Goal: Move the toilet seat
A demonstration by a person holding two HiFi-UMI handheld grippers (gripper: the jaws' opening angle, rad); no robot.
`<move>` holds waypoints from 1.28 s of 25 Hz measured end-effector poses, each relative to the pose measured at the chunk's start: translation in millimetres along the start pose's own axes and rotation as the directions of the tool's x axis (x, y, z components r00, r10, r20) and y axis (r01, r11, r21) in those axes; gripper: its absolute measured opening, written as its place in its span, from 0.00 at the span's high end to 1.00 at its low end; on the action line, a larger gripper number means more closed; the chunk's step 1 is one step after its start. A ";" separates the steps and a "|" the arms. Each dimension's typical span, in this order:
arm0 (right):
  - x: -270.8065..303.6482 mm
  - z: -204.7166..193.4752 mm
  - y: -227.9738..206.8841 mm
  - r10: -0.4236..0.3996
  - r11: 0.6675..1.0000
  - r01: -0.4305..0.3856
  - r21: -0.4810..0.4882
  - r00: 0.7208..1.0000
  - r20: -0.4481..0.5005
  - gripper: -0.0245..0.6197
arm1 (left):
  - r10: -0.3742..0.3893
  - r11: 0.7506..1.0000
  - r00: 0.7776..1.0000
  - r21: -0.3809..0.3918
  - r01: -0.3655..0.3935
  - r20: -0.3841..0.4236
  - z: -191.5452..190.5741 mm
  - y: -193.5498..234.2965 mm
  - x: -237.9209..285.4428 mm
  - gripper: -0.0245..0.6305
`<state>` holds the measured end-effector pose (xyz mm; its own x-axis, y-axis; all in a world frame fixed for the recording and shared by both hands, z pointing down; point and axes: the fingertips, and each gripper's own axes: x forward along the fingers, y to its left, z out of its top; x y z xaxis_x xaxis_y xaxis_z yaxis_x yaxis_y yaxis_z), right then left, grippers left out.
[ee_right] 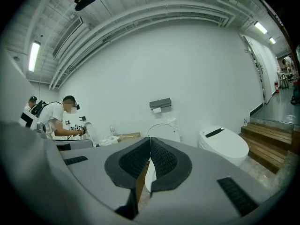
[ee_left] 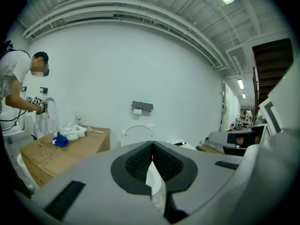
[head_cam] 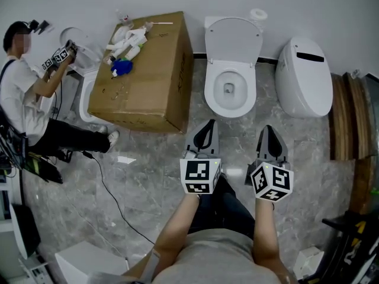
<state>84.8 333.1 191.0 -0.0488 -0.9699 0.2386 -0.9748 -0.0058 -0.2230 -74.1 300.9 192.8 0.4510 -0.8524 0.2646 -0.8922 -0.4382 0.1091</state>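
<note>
My left gripper [head_cam: 207, 129] and right gripper [head_cam: 271, 134], both with jaws closed on nothing, hover mid-frame above the grey marble floor [head_cam: 148, 176]. The white oval toilet seat [head_cam: 211, 93] lies at upper centre, untouched. The move looks not yet begun.

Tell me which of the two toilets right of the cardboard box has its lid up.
The middle toilet, next to the cardboard box: lid raised, bowl showing. The right toilet is closed.
</note>
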 end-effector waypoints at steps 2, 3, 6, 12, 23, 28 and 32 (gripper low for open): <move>12.0 0.2 -4.9 0.003 1.000 -0.003 0.010 1.000 -0.010 0.94 | 0.006 1.000 1.000 0.000 -0.006 -0.009 -0.5 1.6 10.3 0.94; 17.9 0.5 -6.3 0.006 1.000 -0.006 0.014 1.000 -0.015 0.94 | 0.011 1.000 1.000 -0.002 -0.011 -0.014 -0.7 4.1 15.3 0.94; 35.7 0.2 -9.7 0.013 1.000 -0.012 0.019 1.000 -0.027 0.94 | 0.027 1.000 0.999 -0.009 -0.027 -0.027 -1.5 13.5 30.2 0.94; 71.5 -2.8 -12.2 0.013 1.000 -0.012 0.020 0.999 -0.051 0.94 | 0.041 0.999 0.998 -0.020 -0.042 -0.051 -3.9 34.6 63.6 0.94; 162.7 5.0 -27.3 -0.026 1.000 0.027 0.014 0.996 -0.089 0.94 | 0.023 0.998 0.995 -0.049 -0.028 -0.097 0.2 74.3 156.0 0.94; 205.4 8.0 -29.3 -0.041 0.999 0.043 0.012 0.993 -0.113 0.94 | 0.023 0.998 0.992 -0.063 -0.031 -0.124 4.9 100.0 195.1 0.94; 239.7 5.7 -33.8 -0.055 0.998 0.056 0.005 0.989 -0.139 0.94 | 0.014 0.997 0.989 -0.079 -0.026 -0.148 3.6 115.7 227.3 0.94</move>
<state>107.3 99.4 250.3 -0.0247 -0.9249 0.3794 -0.9749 -0.0617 -0.2137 -74.7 55.3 262.1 0.4302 -0.8070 0.4047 -0.9026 -0.3921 0.1775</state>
